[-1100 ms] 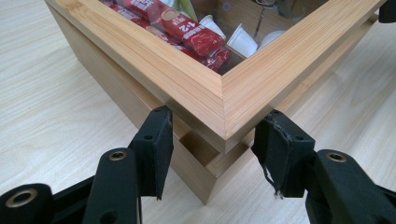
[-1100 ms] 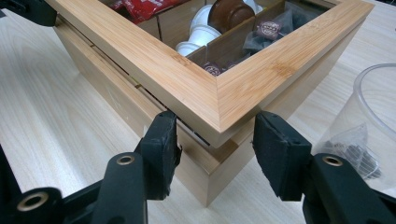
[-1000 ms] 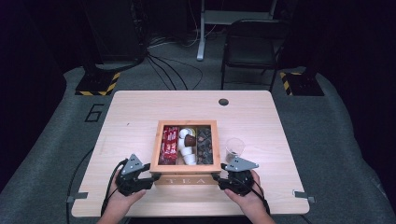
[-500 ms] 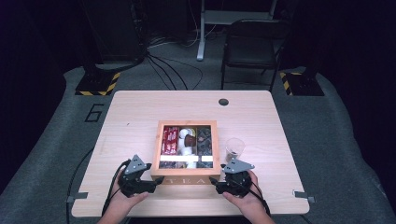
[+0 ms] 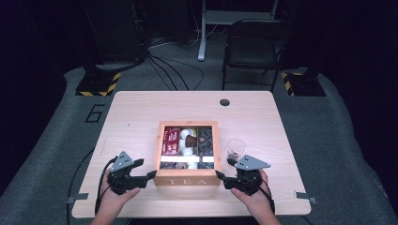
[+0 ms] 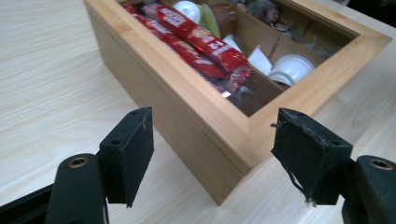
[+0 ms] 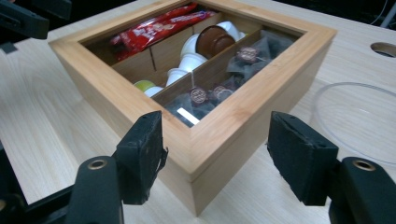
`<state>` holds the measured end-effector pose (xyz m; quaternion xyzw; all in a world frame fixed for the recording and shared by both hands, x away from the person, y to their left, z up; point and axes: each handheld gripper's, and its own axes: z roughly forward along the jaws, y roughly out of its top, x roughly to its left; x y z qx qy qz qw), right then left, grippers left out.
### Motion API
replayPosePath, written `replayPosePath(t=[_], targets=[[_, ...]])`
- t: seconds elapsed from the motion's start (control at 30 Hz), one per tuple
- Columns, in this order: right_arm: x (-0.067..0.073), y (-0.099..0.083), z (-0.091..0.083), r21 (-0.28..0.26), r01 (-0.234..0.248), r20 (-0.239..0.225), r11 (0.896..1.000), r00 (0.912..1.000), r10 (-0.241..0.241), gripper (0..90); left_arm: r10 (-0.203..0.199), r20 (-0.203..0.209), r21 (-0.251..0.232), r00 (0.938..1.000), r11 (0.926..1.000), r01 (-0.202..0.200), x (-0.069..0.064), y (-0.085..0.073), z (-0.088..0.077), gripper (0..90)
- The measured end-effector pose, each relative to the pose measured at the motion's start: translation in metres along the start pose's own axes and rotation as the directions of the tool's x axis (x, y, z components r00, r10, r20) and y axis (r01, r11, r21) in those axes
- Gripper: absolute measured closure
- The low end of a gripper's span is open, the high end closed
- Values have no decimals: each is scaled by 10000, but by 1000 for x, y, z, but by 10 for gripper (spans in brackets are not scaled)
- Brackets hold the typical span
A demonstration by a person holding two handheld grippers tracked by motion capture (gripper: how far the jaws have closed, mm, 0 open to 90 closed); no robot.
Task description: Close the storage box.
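Both tongs (image 5: 151,174) (image 5: 219,175) flanking tea box (image 5: 187,179)

A lab or recording studio — dark, black-draped walls surround one lit wooden table (image 5: 141,112) standing on grey carpet (image 5: 328,140). A taped number 6 (image 5: 95,113) marks the floor beside it. Cables (image 5: 164,65) trail back to stands whose bases carry yellow-black hazard tape (image 5: 98,84), and a folding chair (image 5: 253,47) waits behind — rigged for filming, not living.

A clear plastic cup (image 5: 235,150) stands on the wooden table (image 5: 141,112), folding chair (image 5: 253,42) beyond
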<state>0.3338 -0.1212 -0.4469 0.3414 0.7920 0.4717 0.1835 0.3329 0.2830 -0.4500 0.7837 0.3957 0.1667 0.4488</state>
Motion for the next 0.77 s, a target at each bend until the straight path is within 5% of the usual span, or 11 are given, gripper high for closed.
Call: replayPosePath(t=[0.17,0.53,0.67,0.77], targets=[[-10,-1,-6,-101,-368,191,9993,9991,369,362,-546,-225,-64,9983,9985,544,10,-2,-4,311],[-17,-5,-6,121,-399,530,9991,9978,392,392,-945,-469,54,9944,9955,949,21,-10,2,333],[-16,-6,-6,100,-390,389,9992,9985,386,391,-982,-353,119,9945,9951,986,23,-11,1,333],[-11,-5,-2,108,-358,-193,9993,9992,360,367,-963,-52,47,9953,9953,963,22,-9,-2,333]])
